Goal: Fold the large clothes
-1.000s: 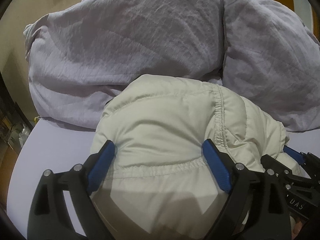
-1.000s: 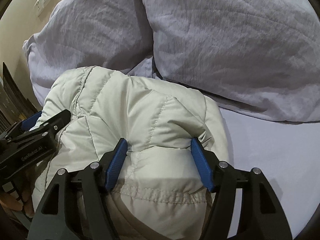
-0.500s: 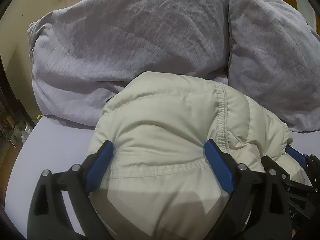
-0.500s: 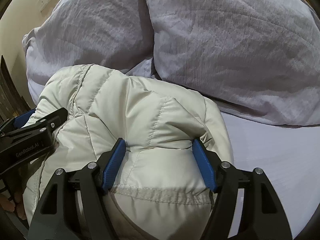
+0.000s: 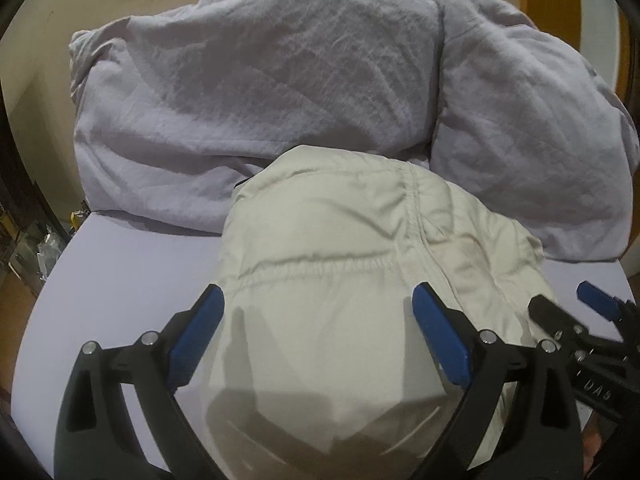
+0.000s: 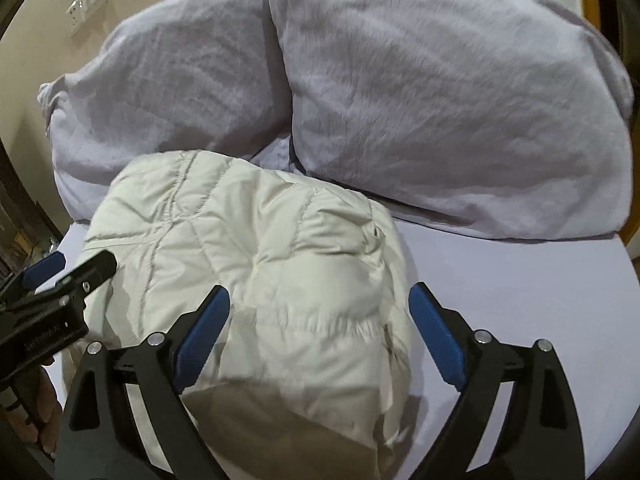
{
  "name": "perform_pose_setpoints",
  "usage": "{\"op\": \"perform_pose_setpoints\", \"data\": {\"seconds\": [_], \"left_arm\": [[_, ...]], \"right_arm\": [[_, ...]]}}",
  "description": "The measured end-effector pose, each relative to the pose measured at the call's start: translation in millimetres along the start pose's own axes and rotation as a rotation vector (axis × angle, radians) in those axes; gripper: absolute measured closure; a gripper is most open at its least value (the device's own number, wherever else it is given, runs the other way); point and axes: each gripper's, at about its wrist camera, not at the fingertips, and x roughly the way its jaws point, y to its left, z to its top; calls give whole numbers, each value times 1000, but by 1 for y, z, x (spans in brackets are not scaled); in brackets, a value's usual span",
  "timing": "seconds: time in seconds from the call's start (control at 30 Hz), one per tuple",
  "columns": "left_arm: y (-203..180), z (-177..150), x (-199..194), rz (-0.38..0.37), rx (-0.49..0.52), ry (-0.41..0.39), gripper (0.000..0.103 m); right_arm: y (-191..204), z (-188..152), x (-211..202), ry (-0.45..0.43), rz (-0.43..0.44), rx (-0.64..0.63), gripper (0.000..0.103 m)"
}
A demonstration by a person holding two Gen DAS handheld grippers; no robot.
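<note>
- Left wrist view: left claw (image 5: 316,312) spread wide, nothing clamped. Cream puffer jacket (image 5: 340,264) lies as a folded bundle on the bed (image 5: 120,264), directly under and ahead of the claw; blue pads (image 5: 198,328) flank the bundle's near part without pressing it, as far as the view shows.
- Beyond the jacket's far edge, two grey pillows (image 5: 248,92), touching it or nearly so. Off to the right of this claw, the tips of the other claw.
- Right wrist view: right claw (image 6: 320,312) with jaws opening; jacket (image 6: 248,248) sits between and below them, not pinched. The bundle's right edge falls just inside the right pad (image 6: 436,340); bare bed sheet (image 6: 520,280) to the right of that.
- Left of this claw, the left tool (image 6: 60,280) hovers at the jacket's left side; fingers of a person's hand (image 6: 32,412) show under it, low left.
- Pillows (image 6: 440,100) ahead of the claw, behind the jacket.
- Step, as judged: last fold looks set down and both claws are letting go. The bundle appears compact, layers stacked.
- Next move calls for lifting clear without snagging the slippery shell; puffy fill may spring open, so a pat or a re-tuck could be needed.
- Containers: none in sight.
</note>
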Motion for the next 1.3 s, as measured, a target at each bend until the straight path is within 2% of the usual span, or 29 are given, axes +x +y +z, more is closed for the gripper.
{"op": "perform_pose_setpoints", "data": {"seconds": [0.2,0.5,0.7,1.03,1.3], "left_arm": [[14,-20,-38,-39,-2,8,8],[40,-67,-100,-81,-37,16,8],[42,-88,-125,-85,-28,14,8],[47,-101,-149,-95,-32,-8,8],[61,-110,-152,-121,-85,17,5]], "right_arm": [[5,-17,-40,10,-38,-19,3],[6,-73,-106,76,13,-51,3],[14,-96,-124,124,34,-44,3],[19,-99,-130,102,20,-26,3],[23,-103,-126,121,41,-20,3]]}}
